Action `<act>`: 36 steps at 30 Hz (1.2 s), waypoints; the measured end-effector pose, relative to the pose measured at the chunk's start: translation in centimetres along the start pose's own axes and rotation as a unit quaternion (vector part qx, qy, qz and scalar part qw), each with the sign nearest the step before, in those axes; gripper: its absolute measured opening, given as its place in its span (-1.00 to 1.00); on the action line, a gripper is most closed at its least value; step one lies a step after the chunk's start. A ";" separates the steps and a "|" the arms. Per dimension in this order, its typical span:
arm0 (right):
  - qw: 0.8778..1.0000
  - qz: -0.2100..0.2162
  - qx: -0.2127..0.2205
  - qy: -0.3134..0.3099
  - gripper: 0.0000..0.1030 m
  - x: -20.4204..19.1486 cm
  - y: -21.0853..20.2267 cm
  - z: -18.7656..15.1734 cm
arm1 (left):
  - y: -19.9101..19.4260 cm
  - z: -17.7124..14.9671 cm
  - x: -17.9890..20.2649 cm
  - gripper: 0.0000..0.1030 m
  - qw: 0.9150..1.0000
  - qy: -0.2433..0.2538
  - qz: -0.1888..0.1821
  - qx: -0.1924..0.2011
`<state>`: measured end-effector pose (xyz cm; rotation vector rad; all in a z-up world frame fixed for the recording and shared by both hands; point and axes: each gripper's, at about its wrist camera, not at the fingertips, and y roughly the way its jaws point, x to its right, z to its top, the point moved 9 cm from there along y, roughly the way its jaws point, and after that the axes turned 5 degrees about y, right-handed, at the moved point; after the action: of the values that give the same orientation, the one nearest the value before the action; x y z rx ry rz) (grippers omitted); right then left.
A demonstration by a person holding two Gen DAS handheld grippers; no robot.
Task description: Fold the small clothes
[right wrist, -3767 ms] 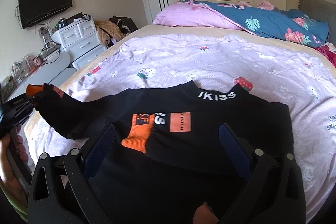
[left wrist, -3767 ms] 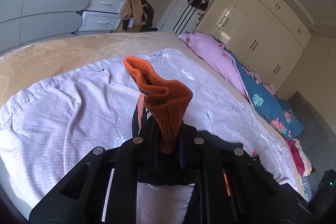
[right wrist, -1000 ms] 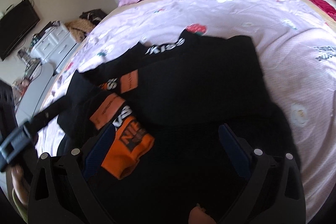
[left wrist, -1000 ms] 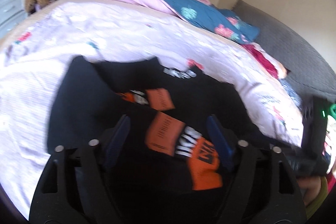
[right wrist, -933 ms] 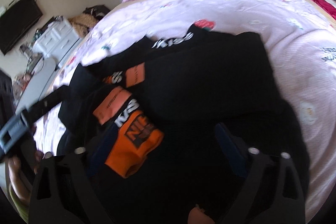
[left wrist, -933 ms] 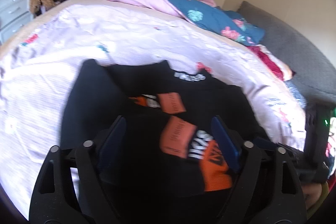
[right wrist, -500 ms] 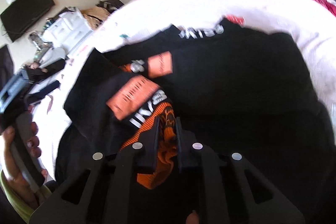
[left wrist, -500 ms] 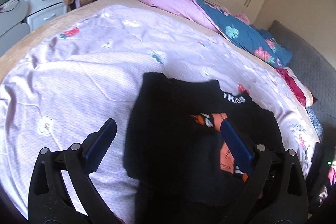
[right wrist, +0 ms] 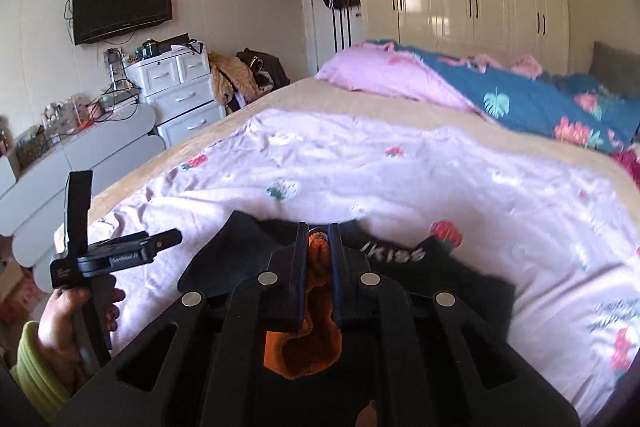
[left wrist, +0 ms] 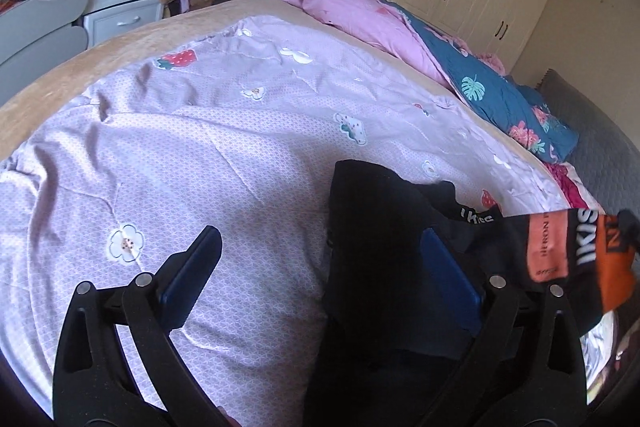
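A small black sweater (left wrist: 380, 227) with orange patches lies on the lilac bedsheet (left wrist: 200, 147). Its white-lettered collar (right wrist: 394, 253) faces the far side. My right gripper (right wrist: 319, 239) is shut on the sweater's orange cuff (right wrist: 316, 267), which bunches between and below the fingers. In the left wrist view that sleeve (left wrist: 560, 247) hangs lifted at the right edge. My left gripper (left wrist: 320, 247) is open and holds nothing. One of its fingers is over the bare sheet, the other over the sweater's left part.
A pink and blue floral duvet (right wrist: 500, 95) is heaped along the far side of the bed. White drawers (right wrist: 180, 87), a grey desk and a clothes pile stand beyond the bed's left edge. A hand (right wrist: 76, 311) in a green sleeve holds the left gripper's handle.
The right gripper closed on the orange cuff and rose with it, lifting the sleeve. The left gripper swung left, off the middle of the sweater toward the bare sheet.
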<state>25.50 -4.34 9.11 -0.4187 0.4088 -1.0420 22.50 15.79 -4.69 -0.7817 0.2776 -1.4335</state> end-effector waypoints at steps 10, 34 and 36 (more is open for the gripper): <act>0.998 -0.059 0.012 0.000 -0.84 5.0 0.3 -0.5 | 1.9 -1.2 2.5 0.81 0.999 0.015 -0.023 -0.022; 0.992 -0.100 -0.017 0.071 -0.84 11.6 3.0 -6.2 | 5.1 -3.8 9.1 -0.17 0.990 0.125 -0.043 -0.051; 0.992 -0.102 -0.023 0.075 -0.84 12.0 3.3 -6.6 | 5.3 -4.0 9.5 -0.25 0.989 0.133 -0.045 -0.053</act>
<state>29.87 -14.42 0.30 -0.4311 0.5342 -1.2700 25.64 5.28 -8.31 -0.6956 0.5331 -1.6212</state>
